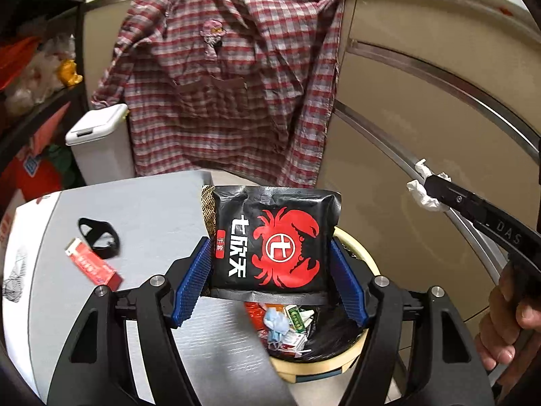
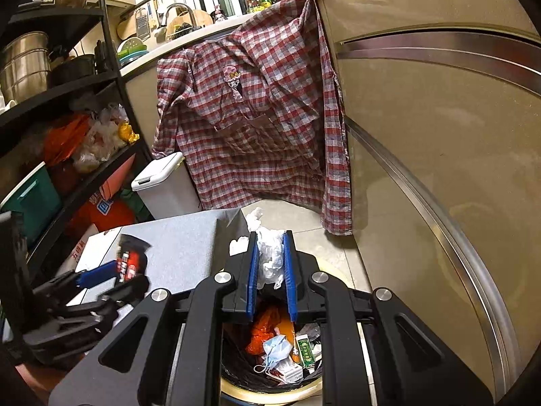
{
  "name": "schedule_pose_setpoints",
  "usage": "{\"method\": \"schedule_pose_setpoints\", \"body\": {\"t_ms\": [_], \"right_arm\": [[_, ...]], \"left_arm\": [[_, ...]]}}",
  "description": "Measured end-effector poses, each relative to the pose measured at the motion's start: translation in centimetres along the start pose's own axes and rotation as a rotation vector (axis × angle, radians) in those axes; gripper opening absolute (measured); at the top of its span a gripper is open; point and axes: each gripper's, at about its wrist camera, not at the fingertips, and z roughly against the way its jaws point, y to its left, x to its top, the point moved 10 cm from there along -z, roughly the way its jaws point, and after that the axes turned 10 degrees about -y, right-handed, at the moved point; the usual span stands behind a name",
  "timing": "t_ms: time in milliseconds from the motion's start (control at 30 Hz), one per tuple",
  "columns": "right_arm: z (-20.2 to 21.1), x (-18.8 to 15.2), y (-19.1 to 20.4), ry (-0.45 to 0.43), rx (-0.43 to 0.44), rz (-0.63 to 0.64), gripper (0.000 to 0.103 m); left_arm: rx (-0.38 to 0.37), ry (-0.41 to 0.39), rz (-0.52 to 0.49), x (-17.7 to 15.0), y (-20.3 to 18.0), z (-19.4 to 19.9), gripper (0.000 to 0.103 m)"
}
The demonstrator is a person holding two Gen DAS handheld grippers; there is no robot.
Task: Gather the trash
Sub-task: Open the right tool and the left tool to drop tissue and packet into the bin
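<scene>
1. Left wrist view: a black snack packet (image 1: 270,237) printed with a red crab is held between the blue pads of the left claw (image 1: 268,280), which is spread wide around it. The packet hangs over the near rim of a cream waste bin (image 1: 351,355) lined with a black bag. Inside the bin a blue face mask (image 1: 277,321), small cartons and red wrappers are seen, so part of the collecting is judged done.

2. Same view: on the grey desk (image 1: 142,209) a red carton (image 1: 94,267) and a black mask (image 1: 99,237) are left lying, still to be collected. At the right, white crumpled tissue (image 1: 422,193) is seen pinched in the right claw (image 1: 429,186).

3. Right wrist view: the right claw (image 2: 271,264) is pressed nearly together on the crumpled tissue (image 2: 270,257), held above the bin (image 2: 270,392). The bin's contents are shown again: an orange wrapper (image 2: 267,331), the face mask (image 2: 277,345) and a green box (image 2: 306,355).

4. Same view: the left claw (image 2: 111,270) is seen blurred at the left over the desk (image 2: 182,243) with the packet (image 2: 132,257). A closed white lidded bin (image 2: 162,182) stands further back; its contents are hidden.
</scene>
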Motion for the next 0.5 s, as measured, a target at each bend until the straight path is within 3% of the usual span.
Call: {"method": "schedule_pose_setpoints", "body": {"t_ms": [367,433,500], "right_arm": [[-0.3,-0.1,0.0,0.007,0.007,-0.016,0.017],[-0.4,0.0,-0.2,0.007,-0.003,-0.021,0.022],[-0.4,0.1,-0.5,0.003,-0.012,-0.031,0.036]], "left_arm": [[-0.006,0.027,-0.013,-0.3,-1.4,-2.2,0.07],[-0.003,0.032,-0.02,-0.3,-1.6,-2.5,0.074],[0.005,0.036,-0.028,-0.3,-1.6,-2.7,0.078]]}}
